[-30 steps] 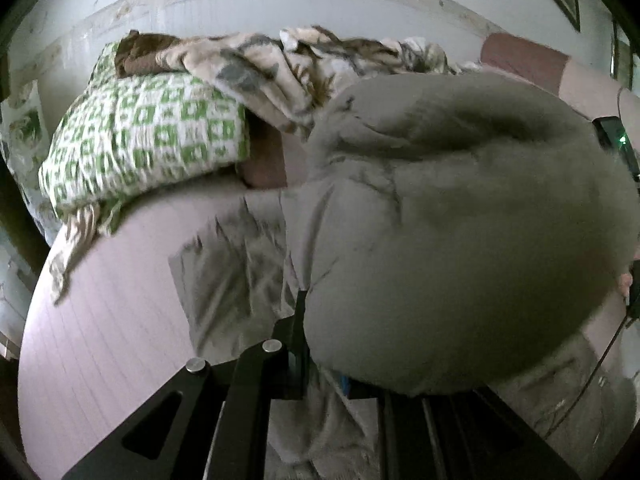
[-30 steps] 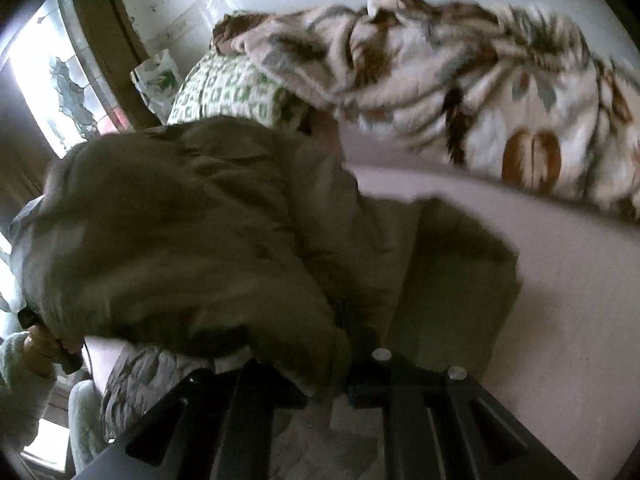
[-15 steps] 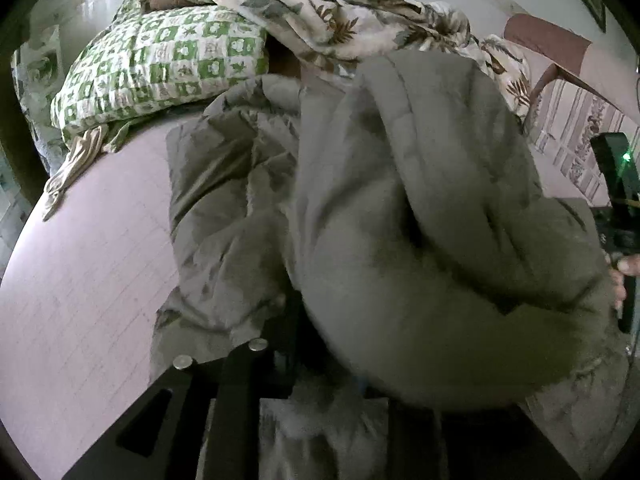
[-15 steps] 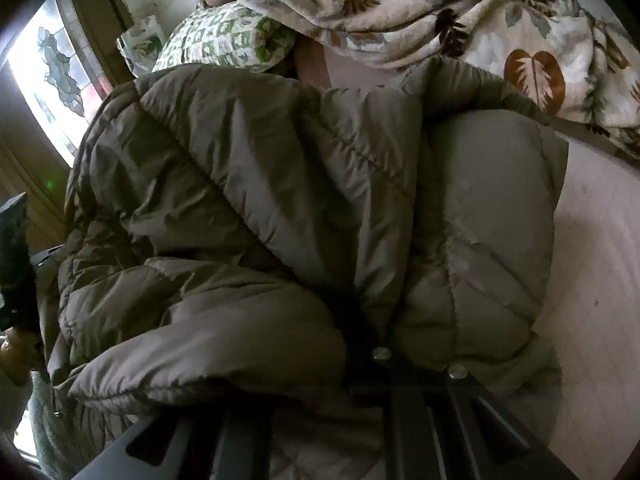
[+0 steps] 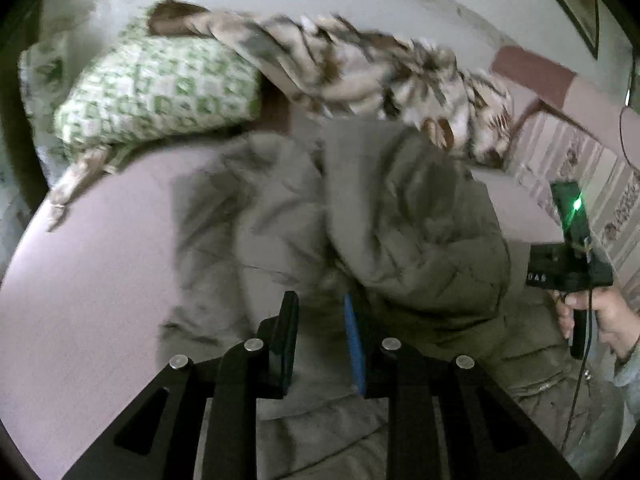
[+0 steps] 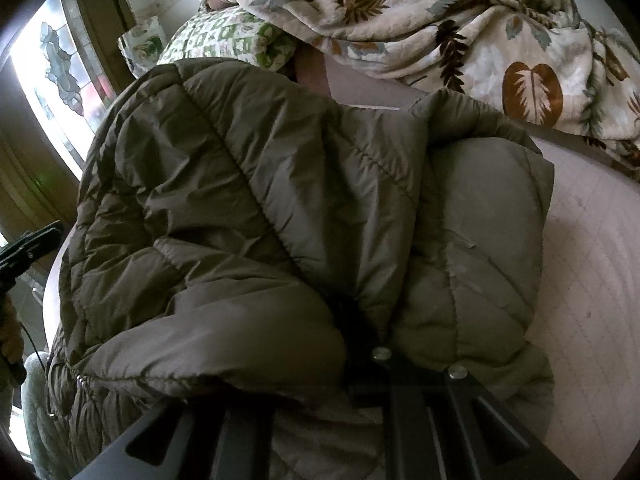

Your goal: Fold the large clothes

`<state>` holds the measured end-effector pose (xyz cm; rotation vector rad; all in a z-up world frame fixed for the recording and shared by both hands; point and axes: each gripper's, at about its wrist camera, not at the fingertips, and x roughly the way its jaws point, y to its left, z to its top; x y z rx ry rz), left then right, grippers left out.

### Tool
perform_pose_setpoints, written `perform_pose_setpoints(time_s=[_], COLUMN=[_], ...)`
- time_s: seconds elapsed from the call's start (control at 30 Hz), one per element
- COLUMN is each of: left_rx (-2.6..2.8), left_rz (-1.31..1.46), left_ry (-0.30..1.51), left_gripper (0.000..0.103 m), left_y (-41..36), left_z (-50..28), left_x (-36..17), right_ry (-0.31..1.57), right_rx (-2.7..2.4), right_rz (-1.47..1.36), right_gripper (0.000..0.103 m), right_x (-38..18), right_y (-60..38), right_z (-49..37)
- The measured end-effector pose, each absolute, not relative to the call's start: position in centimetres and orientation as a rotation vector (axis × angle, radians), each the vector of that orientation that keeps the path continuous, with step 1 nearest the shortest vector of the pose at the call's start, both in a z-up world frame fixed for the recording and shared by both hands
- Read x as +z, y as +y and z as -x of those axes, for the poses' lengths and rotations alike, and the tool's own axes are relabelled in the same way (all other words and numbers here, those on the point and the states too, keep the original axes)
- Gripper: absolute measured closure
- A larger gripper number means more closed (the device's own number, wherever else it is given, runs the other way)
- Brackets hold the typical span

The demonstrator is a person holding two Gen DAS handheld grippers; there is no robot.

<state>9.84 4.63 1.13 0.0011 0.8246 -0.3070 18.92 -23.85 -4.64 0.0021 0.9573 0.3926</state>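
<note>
A large olive-grey padded jacket (image 5: 400, 232) lies on the bed, folded over itself. In the right wrist view the jacket (image 6: 248, 208) fills most of the frame. My left gripper (image 5: 320, 320) is open just above the jacket's near edge, with nothing between its fingers. My right gripper's fingertips are buried under a jacket fold (image 6: 352, 320), and the cloth appears pinched between them. The right gripper's body (image 5: 568, 268) shows at the right of the left wrist view, held in a hand.
A pale pink bed sheet (image 5: 88, 280) surrounds the jacket. A green checked pillow (image 5: 160, 92) and a leaf-print blanket (image 6: 460, 28) lie at the head of the bed. A window (image 6: 60, 72) is at the left.
The raised jacket half has been laid down over the rest. My left gripper has let go of the jacket and opened. The right gripper has lowered with the cloth.
</note>
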Motion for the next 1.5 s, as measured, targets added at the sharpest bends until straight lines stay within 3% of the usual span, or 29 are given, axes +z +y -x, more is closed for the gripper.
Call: perform_pose_setpoints(time_s=[0.23,0.87,1.4,1.43,1.47,1.5], left_rx=[-0.283,-0.295,-0.293,-0.287,-0.281,-0.279], left_rz=[-0.03,-0.024,-0.044,-0.049,-0.054,-0.054], left_ry=[0.939,0.957,0.984,0.984,0.981,0.978], left_gripper=[0.08,0.08,0.08,0.08,0.08,0.08], left_y=[3.0,3.4,2.7,2.6,2.6,2.5], left_z=[-10.2,-9.9,-10.2,-10.3,-10.4,-10.4], left_x=[-4.0,-3.8,-3.6,-3.7,-3.7,-3.7], right_ry=[0.909,0.692,0.652,0.656,0.669,0.69], right_rx=[0.422,0.414,0.464,0.466,0.472,0.501], right_rz=[0.003,0.282,0.389,0.401,0.411,0.395], right_gripper=[0.087,0.079,0.069,0.063,0.017,0.0], right_x=[-3.2,1.4,2.1,2.0,1.9,1.8], right_y=[-25.1,-23.4,-23.7,-23.8,-24.1,-24.6], right_z=[-17.5,-10.6,-7.8,-7.6,-7.4,-7.2])
